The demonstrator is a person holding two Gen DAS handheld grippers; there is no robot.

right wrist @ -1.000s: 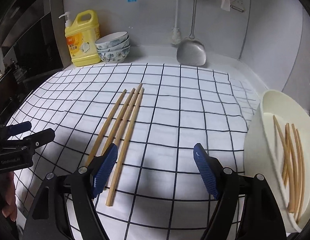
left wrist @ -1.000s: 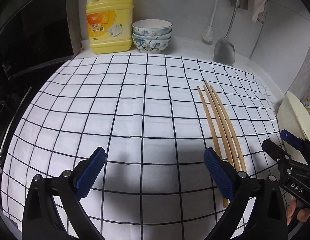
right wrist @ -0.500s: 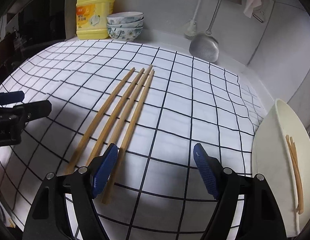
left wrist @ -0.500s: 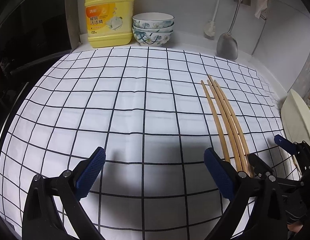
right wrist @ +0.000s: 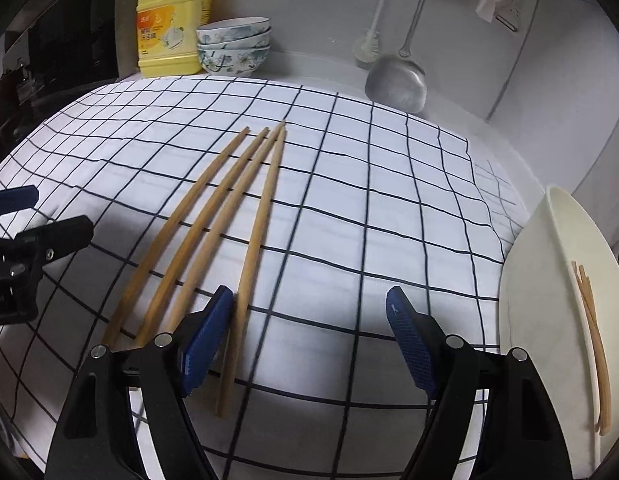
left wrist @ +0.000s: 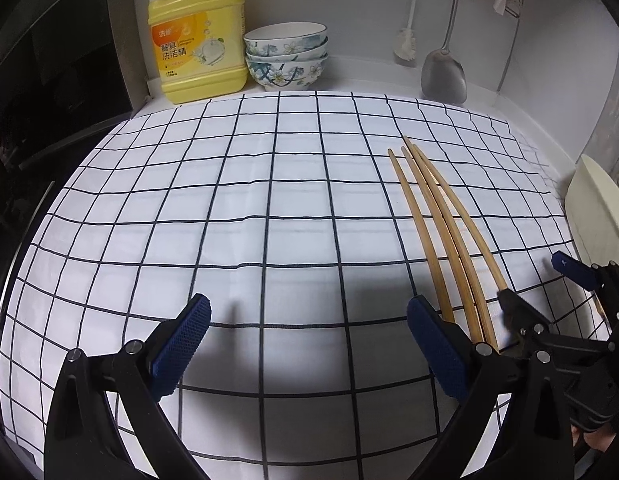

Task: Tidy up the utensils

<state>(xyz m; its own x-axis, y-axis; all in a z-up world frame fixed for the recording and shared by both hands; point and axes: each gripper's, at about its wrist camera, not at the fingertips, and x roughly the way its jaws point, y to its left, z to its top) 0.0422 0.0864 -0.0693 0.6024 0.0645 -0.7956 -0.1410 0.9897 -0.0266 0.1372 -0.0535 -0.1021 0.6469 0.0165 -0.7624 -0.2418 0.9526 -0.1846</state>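
From the left wrist, the left gripper (left wrist: 307,344) hangs wide open over the checked cloth (left wrist: 229,208) on the tabletop, holding nothing; the chopsticks (left wrist: 441,228) lie to its right. From the right wrist, the right gripper (right wrist: 309,332) is spread open, its left pad just beside the rightmost chopstick (right wrist: 253,256), which lies between the pads ungripped. More chopsticks (right wrist: 589,320) rest in the cream tray (right wrist: 529,280) at right.

A white table (left wrist: 389,90) carries a black-checked white cloth (left wrist: 229,208). Four wooden chopsticks (right wrist: 229,208) lie on the cloth toward its right edge. At the back-left corner stand a yellow detergent bottle (left wrist: 197,40) and stacked bowls (left wrist: 287,56).
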